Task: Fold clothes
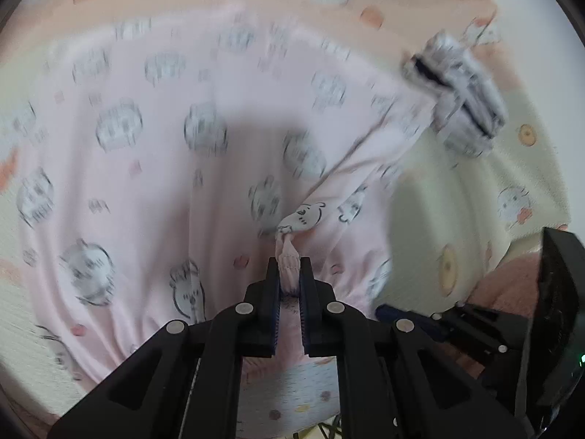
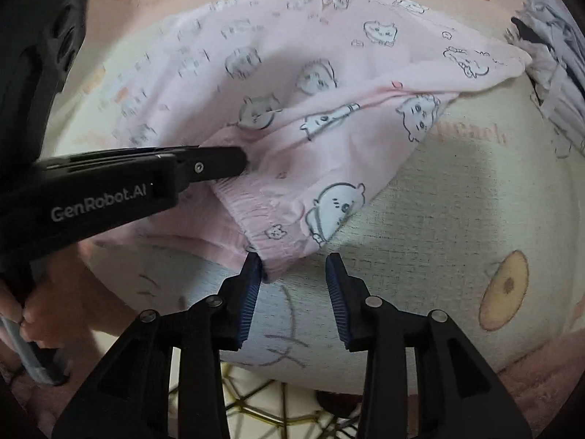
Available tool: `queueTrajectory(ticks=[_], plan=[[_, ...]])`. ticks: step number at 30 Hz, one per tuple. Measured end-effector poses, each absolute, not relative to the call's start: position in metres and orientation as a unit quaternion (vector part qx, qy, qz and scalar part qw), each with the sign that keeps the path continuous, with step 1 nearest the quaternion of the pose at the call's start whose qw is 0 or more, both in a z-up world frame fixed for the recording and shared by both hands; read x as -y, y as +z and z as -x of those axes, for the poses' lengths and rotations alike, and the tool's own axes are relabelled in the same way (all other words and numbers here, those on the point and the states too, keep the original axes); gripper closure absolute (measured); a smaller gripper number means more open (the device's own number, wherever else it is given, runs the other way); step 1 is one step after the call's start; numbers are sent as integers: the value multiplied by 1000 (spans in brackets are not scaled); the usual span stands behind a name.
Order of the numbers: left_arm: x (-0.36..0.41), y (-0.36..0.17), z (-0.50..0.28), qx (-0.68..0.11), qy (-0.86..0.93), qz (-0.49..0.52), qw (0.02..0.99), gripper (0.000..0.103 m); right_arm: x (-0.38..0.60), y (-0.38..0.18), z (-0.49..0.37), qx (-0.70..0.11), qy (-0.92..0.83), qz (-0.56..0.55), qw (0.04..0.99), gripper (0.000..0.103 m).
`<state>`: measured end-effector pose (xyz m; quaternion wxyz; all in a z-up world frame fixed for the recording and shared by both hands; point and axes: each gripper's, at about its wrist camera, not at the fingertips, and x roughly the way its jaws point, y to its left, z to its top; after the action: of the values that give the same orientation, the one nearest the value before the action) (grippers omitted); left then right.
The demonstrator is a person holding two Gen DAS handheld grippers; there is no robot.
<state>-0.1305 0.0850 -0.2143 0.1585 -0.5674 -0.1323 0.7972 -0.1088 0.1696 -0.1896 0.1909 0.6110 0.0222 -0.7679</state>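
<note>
Pink shorts [image 1: 153,153] printed with cartoon animals lie spread on a patterned bedsheet [image 1: 431,190]. My left gripper [image 1: 289,267] is shut on the shorts' gathered waistband and lifts that edge. In the right wrist view the same shorts [image 2: 329,84] show partly folded, and the left gripper [image 2: 241,161] comes in from the left, pinching the waistband. My right gripper [image 2: 294,261] is open at the waistband's near corner [image 2: 278,252], its left pad touching the cloth, nothing between the jaws.
A folded grey-and-white striped garment [image 1: 457,91] lies at the far right of the bed, also in the right wrist view [image 2: 555,55]. The bed's edge runs below the grippers, with a pink rug [image 2: 541,384] beyond it. The right gripper's body [image 1: 475,329] is at lower right.
</note>
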Motion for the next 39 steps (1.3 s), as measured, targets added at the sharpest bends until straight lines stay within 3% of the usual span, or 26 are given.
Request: queueTrajectory(ticks=[6,9,15,20,25,32,37,39], plan=[[-51,-175,118,158,830,517,140,94,-153,-162,106,11,-802,-543,249,58],[-22,-166,108,163,844,502,95,94,-130,-174,109,-29,-806,-544,231,58],[30,-184,71,181,830,527,18,94,-124,-187,110,-44,-785,-575,228,55],[36,-221,51,204,795,571,-5,94,-128,-196,104,-69,-777,-590,210,52],[32,-217,45,195,797,571,-7,94,-126,-200,98,-102,-766,-598,213,52],[56,-244,39,296,749,592,9,93,-160,-177,112,66,-769,-577,267,51],[61,-241,31,313,746,587,-4,89,-150,-207,129,98,-756,-598,247,51],[62,-244,30,313,744,590,-12,80,-142,-215,130,91,-750,-603,254,48]])
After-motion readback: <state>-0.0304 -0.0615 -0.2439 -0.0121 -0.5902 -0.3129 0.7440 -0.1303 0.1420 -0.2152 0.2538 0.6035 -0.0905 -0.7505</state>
